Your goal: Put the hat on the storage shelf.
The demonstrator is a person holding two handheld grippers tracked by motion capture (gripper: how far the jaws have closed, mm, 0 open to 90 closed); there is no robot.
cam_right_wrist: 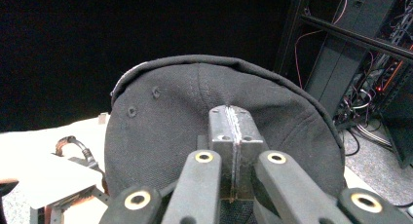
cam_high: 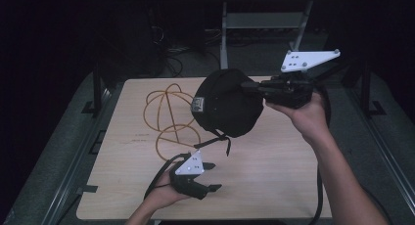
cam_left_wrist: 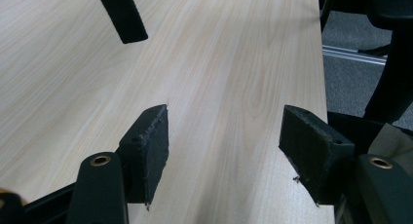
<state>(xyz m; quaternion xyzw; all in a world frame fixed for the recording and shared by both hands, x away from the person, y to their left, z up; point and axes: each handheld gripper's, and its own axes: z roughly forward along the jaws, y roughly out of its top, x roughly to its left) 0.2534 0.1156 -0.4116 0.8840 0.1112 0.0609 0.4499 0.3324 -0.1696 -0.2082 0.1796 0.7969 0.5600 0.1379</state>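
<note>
A black cap hangs in the air above the middle of the wooden table, its strap dangling below. My right gripper is shut on the cap's crown, its jaws pressed together on the fabric in the right gripper view. My left gripper rests low near the table's front edge, open, with only bare wood between its pads. The cap's strap end reaches into the top of the left gripper view.
A wire hat form of orange-yellow loops lies on the table's left rear part. Metal stands and cables sit on the dark floor beyond the table. The table's right edge drops to grey floor.
</note>
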